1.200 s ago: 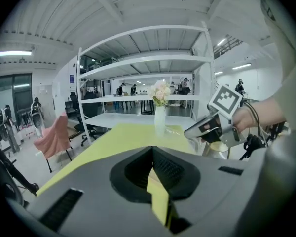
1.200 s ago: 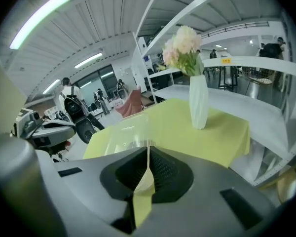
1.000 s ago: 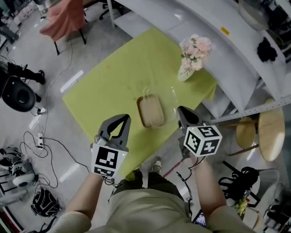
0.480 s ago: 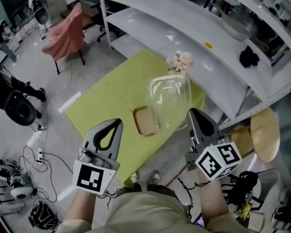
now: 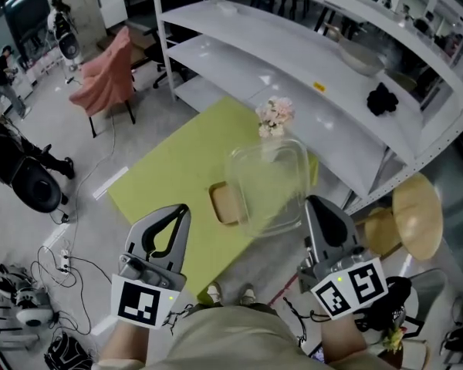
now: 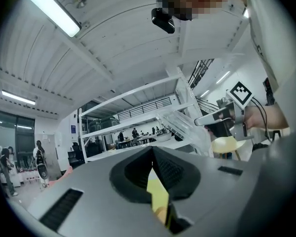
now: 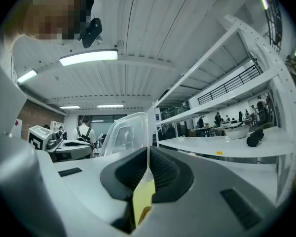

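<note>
My right gripper [image 5: 318, 205] is shut on the edge of a clear plastic lid [image 5: 268, 187], which hangs in the air above the yellow-green table [image 5: 177, 172]. In the right gripper view the clear plastic lid [image 7: 122, 135] stands up from the closed jaws of the right gripper [image 7: 147, 157]. A tan tray [image 5: 224, 204] lies on the table under the lid's left edge. My left gripper [image 5: 176, 213] is shut with nothing in it, held over the table's near corner. From the left gripper view the lid [image 6: 185, 126] shows to the right, past the left gripper [image 6: 152, 154].
A white vase of pink flowers [image 5: 272, 117] stands at the table's far corner. White shelving [image 5: 293, 60] runs behind it, with a bowl [image 5: 361, 57] and a dark object [image 5: 381, 99] on top. A round stool [image 5: 417, 214] is at right, a pink-draped chair [image 5: 106, 72] at left.
The right gripper has lifted the clear lid off the tan tray and up toward me. Both grippers have tilted upward, so their cameras now see ceiling and shelves.
</note>
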Motion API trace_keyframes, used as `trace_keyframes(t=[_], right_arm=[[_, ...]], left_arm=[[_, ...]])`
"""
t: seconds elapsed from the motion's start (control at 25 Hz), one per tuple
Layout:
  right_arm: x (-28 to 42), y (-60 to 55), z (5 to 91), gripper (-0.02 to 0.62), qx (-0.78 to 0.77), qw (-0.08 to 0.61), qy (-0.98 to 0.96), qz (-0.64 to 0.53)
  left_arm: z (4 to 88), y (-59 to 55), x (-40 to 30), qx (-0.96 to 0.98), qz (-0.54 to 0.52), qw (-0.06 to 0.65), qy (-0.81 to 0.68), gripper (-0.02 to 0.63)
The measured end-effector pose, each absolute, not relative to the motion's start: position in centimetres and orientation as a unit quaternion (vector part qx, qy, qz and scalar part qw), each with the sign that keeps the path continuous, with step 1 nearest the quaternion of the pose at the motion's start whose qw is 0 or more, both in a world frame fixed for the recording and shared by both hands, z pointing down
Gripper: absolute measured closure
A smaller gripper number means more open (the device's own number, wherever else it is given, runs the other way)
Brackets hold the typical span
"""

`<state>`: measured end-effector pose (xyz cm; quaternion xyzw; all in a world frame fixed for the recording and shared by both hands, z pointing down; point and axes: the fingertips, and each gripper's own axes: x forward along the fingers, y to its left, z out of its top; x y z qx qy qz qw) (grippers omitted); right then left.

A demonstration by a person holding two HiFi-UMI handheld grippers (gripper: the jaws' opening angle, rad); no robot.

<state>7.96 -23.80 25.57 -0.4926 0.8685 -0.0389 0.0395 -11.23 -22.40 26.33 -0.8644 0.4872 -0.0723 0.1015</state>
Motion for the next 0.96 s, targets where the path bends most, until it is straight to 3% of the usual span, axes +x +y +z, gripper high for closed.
trace_keyframes(t=[0.96], right_arm=[[6.4,-23.4,26.1,0.575,-0.477,0.023,0.878,-0.032]], left_arm=[[25.6,-21.2,-12.9,-0.853,-0.063,0.103,0.508,0.599]])
